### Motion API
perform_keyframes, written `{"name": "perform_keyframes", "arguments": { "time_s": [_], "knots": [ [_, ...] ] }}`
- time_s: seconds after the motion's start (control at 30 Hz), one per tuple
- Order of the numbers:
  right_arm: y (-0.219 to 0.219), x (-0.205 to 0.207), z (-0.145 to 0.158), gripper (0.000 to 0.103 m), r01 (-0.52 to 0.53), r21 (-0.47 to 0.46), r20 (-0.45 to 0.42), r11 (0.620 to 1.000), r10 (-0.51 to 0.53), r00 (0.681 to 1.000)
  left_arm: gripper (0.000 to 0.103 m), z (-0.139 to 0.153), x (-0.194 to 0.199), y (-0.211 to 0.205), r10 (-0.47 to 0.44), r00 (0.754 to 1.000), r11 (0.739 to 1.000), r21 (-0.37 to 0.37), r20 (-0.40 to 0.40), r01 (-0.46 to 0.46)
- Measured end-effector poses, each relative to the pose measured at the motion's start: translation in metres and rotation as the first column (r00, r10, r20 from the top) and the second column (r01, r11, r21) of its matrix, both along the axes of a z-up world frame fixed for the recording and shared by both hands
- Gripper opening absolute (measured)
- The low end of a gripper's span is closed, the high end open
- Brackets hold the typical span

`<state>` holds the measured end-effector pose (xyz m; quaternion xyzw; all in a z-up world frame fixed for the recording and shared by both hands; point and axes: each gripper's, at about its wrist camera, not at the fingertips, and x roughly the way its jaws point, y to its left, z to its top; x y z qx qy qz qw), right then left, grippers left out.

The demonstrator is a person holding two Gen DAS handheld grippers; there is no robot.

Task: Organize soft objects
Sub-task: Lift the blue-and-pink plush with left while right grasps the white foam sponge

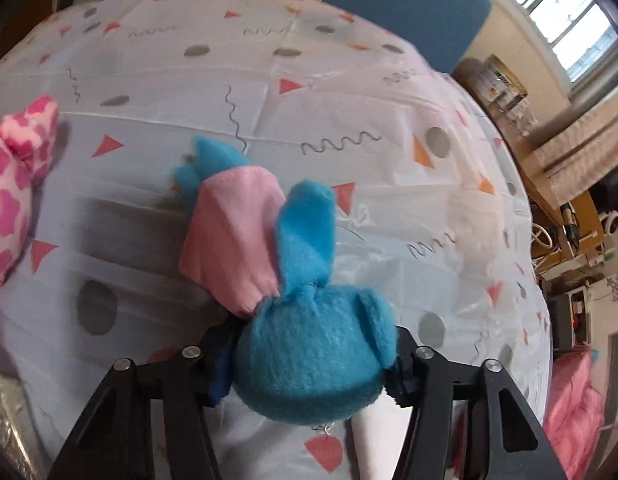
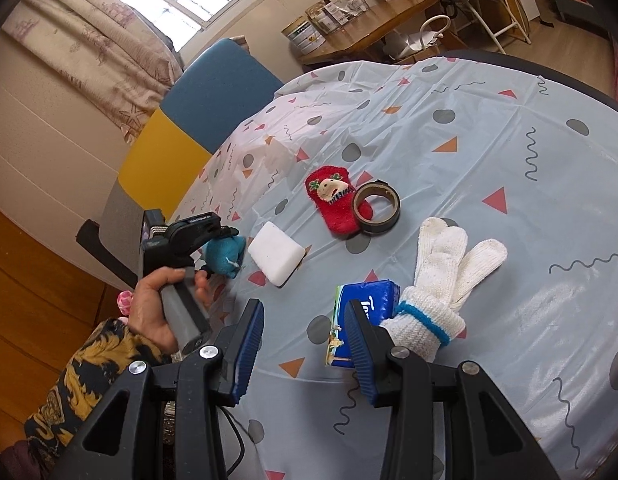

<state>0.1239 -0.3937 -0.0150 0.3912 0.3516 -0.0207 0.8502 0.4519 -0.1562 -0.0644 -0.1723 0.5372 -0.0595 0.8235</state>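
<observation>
My left gripper [image 1: 309, 368] is shut on a blue plush toy [image 1: 309, 364] with a pink cloth part, held over the patterned tablecloth [image 1: 349, 100]. The same toy [image 2: 225, 256] shows in the right wrist view, in the left gripper [image 2: 213, 240] held by a hand. A pink-and-white plush [image 1: 13, 192] lies at the left edge. My right gripper [image 2: 305, 344] is open and empty above the table. Ahead of it lie a white knitted sock pair [image 2: 441, 280], a red Christmas sock [image 2: 335, 200] and a white sponge block [image 2: 275, 256].
A blue tissue pack [image 2: 361, 312] lies just in front of my right fingers. A roll of brown tape [image 2: 375, 208] rests against the red sock. A blue and yellow chair [image 2: 205, 108] stands at the table's far side. A silvery object [image 1: 5, 420] sits bottom left.
</observation>
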Motion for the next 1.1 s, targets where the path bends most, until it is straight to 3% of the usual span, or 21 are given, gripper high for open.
{"name": "perform_keyframes", "arguments": {
  "time_s": [0.17,0.33,0.67,0.77,0.9,1.03,1.07,1.1],
  "knots": [
    [-0.005,-0.003,-0.001,0.042,0.029,0.016,0.003,0.999,-0.029,1.000,0.057,0.024,-0.035,-0.007,-0.076,0.994,0.995,0.072,0.078,0.071],
    [-0.016,-0.008,-0.005,0.042,0.089,0.065,0.003,0.994,-0.089,0.996,0.057,0.058,-0.088,-0.008,-0.154,0.979,0.986,0.082,0.137,0.144],
    [-0.015,-0.004,-0.007,0.042,0.097,0.028,-0.041,0.995,-0.096,0.995,0.057,0.147,-0.218,0.024,-0.299,0.896,0.954,0.097,0.328,0.283],
    [-0.005,0.004,-0.006,0.042,0.033,-0.018,-0.072,0.999,-0.034,0.997,0.058,0.171,-0.255,0.050,-0.321,0.865,0.947,0.125,0.385,0.295],
    [0.024,0.025,-0.003,0.042,-0.127,-0.097,-0.136,0.987,0.114,0.984,0.058,0.185,-0.294,0.091,-0.328,0.839,0.944,0.175,0.434,0.279],
    [0.055,0.055,0.009,0.042,-0.275,-0.191,-0.165,0.942,0.246,0.955,0.058,0.178,-0.321,0.131,-0.321,0.840,0.944,0.215,0.438,0.249],
    [0.063,0.063,0.012,0.045,-0.310,-0.214,-0.171,0.927,0.276,0.946,0.058,0.173,-0.327,0.141,-0.317,0.843,0.945,0.221,0.434,0.242],
    [0.071,0.074,0.014,0.054,-0.343,-0.239,-0.182,0.909,0.305,0.935,0.058,0.168,-0.333,0.154,-0.308,0.851,0.947,0.220,0.426,0.232]
  ]
}}
